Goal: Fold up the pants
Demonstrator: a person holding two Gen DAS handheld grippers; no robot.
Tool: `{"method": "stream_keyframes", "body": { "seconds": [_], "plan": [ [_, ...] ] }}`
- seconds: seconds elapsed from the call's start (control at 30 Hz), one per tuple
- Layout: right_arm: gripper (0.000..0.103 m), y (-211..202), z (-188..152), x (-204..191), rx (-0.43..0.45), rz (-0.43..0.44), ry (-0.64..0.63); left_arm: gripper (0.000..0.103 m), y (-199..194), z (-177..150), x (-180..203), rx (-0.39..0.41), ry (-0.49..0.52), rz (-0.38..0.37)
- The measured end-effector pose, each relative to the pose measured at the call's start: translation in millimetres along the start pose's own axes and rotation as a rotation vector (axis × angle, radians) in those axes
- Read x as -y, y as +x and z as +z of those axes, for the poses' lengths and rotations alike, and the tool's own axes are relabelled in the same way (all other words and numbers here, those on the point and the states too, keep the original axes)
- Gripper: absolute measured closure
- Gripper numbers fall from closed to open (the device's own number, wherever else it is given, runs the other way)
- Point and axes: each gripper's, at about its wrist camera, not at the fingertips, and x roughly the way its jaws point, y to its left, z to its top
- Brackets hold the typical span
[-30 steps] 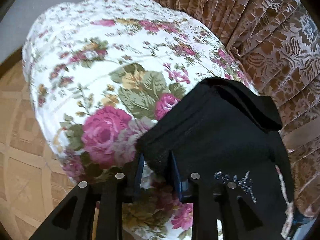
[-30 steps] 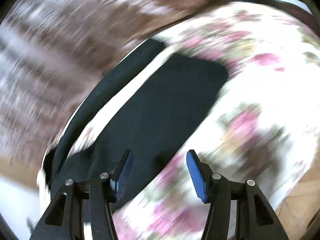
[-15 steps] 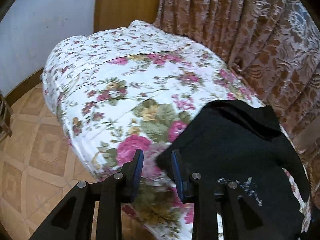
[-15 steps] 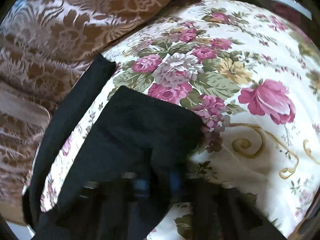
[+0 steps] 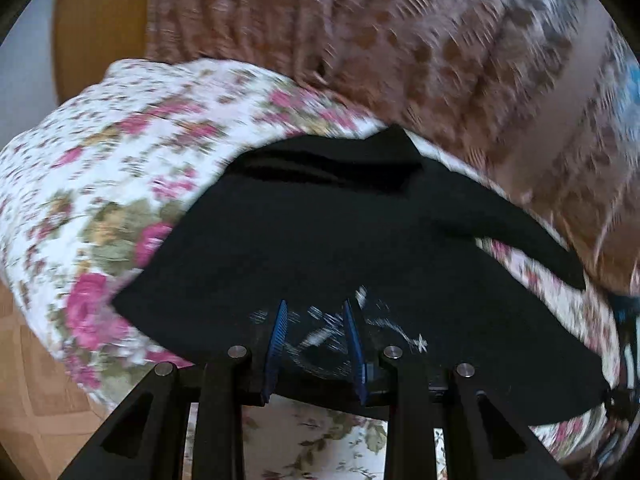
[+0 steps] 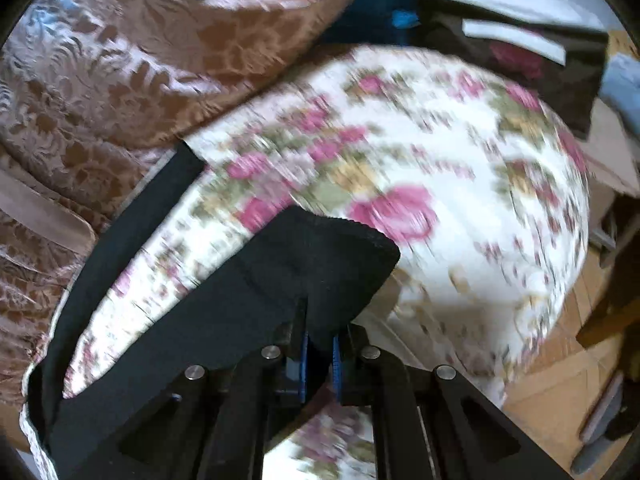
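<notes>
The jaws of the right gripper (image 6: 319, 354) are clamped on a bunched fold of the black pants (image 6: 248, 292), the dark cloth pinched tight between the two blue pads and rising in a small peak just above them. The jaws of the left gripper (image 5: 315, 346) stand partly apart with nothing caught between them; their blue pads hang over the pants (image 5: 340, 248), right above a pale, sparkly print (image 5: 332, 336) on the cloth, and whether the tips touch the fabric cannot be told through the blur. The pants lie spread on a bed covered by a white quilt (image 5: 104, 168) with pink roses and green leaves. In the left wrist view the cloth fans out wide, with a folded flap at its far edge and one narrow leg running off to the right along the bed's edge. In the right wrist view a squared end of the pants lies just beyond the gripper, and a long black strip curves along the left edge of the quilt (image 6: 460, 168), beside a brown patterned curtain (image 6: 120, 60). That curtain (image 5: 440, 60) hangs close behind the bed. Tan tiled floor (image 5: 36, 392) shows below the quilt's edge.
</notes>
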Motion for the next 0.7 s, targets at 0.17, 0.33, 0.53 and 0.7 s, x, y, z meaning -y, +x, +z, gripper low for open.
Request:
{"method": "stream_keyframes", "body": {
  "seconds": [0.17, 0.33, 0.53, 0.7],
  "plan": [
    [0.092, 14.8, -16.0, 16.9, -0.025, -0.004, 0.061, 0.074, 37.0, -11.0, 15.1, -0.116, 0.056, 0.029],
    [0.048, -1.4, -12.5, 14.7, -0.004, -0.105, 0.022, 0.074, 34.1, -8.0, 25.4, -0.095, 0.085, -0.007],
    [0.044, -38.1, -13.4, -6.2, 0.102, -0.109, -0.03, 0.073, 31.8, 21.6, 42.6, -0.072, 0.116, -0.076],
    [0.043, -37.8, -30.4, -64.0, 0.075, 0.045, -0.127, 0.054, 36.3, 56.5, 59.3, -0.098, 0.044, -0.275]
  ]
}}
